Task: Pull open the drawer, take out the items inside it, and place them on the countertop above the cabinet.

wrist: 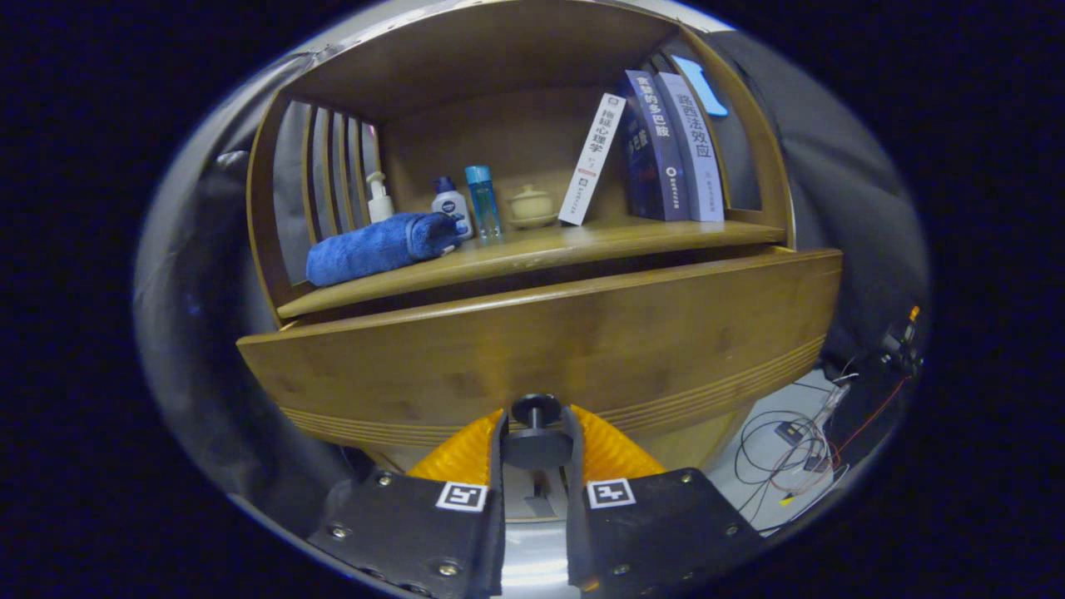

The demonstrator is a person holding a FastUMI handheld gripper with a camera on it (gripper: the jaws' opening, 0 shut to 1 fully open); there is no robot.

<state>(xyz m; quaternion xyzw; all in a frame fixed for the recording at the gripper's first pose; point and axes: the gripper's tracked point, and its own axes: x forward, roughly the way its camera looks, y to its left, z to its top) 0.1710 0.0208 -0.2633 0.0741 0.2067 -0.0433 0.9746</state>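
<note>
Tool (536,437): fingers closing on the round black drawer knob (536,409), one pressing each side.
Drawer: brown bamboo drawer front (541,349) sitting at 12 o'clock from the tool, pulled slightly out.
Tabletop (532,249): carrying a rolled blue towel (378,247) at 10 o'clock and upright books (666,154) at 1 o'clock.

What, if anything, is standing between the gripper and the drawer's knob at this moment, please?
Nothing visible. The gripper has its fingers on either side of the dark knob on the drawer front, with no object between them. The towel, bottles and books sit above, on the countertop.
</note>
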